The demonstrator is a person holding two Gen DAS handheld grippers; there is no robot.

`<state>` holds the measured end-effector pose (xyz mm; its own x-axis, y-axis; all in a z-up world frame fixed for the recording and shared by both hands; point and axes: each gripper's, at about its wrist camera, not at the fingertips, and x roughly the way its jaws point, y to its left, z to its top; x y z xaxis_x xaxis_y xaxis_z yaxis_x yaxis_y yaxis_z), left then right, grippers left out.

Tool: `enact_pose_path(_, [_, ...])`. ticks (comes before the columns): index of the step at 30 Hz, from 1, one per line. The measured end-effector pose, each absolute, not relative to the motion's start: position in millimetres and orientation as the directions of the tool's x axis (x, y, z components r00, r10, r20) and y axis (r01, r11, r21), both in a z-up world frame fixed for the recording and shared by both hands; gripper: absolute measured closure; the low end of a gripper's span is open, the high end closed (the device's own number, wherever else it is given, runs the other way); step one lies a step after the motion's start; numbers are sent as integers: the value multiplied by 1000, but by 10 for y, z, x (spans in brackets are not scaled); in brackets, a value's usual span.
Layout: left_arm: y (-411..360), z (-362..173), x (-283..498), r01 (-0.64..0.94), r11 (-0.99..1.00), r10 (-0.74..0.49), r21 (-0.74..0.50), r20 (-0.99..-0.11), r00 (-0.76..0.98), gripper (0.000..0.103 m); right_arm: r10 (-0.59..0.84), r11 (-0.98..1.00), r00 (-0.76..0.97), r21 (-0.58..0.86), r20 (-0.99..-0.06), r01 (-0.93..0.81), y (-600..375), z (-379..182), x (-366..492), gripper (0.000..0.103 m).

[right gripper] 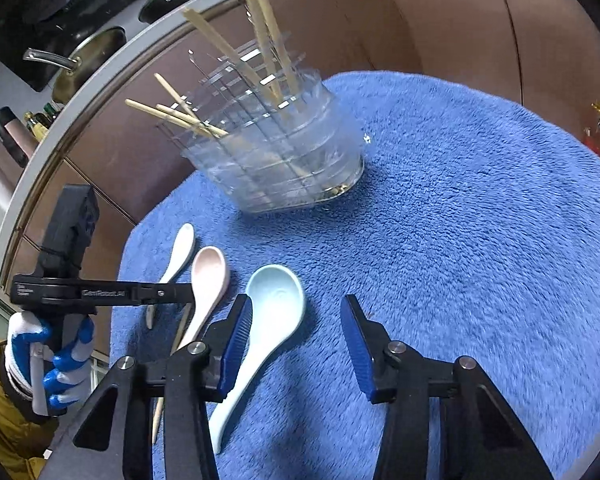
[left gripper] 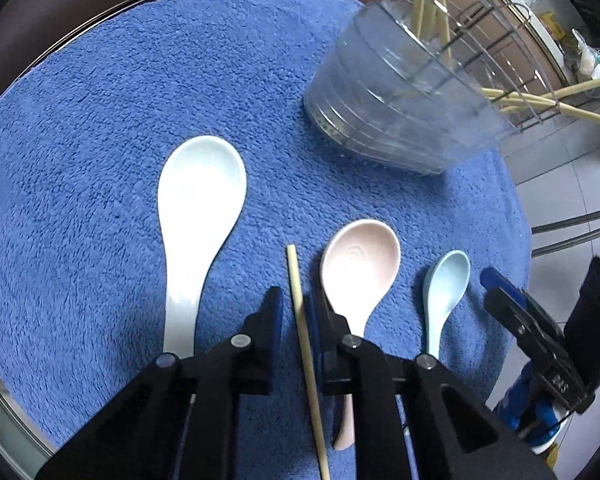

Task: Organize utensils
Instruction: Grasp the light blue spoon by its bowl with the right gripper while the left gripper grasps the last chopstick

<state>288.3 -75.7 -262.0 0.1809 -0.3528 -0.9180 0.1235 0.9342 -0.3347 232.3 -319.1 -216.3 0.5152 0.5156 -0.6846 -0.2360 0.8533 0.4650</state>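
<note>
While the left gripper (left gripper: 296, 312) sits low in the frame, its jaws stand narrow around a chopstick (left gripper: 303, 344) on the blue towel (left gripper: 80, 160). Three spoons lie beside it. The right gripper (right gripper: 296, 340) is wide, holding nothing, and the clear holder (right gripper: 276, 160) stands higher up.

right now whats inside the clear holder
Several wooden chopsticks stand and lean in the clear holder, among its wire dividers. Its bottom is blurred by the plastic, so anything lying there cannot be made out.
</note>
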Motion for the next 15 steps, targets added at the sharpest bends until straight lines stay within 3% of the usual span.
enact_pose_path(6, [-811, -2614, 2916, 148, 936, -340, -319, -928, 152, 92, 581, 813, 407, 518, -705, -264, -3141, -2254, 2596, 68])
enact_pose_path(15, [-876, -2613, 2852, 183, 944, -307, -274, -934, 184, 96, 581, 814, 343, 521, -738, -257, -3046, -2303, 2766, 94])
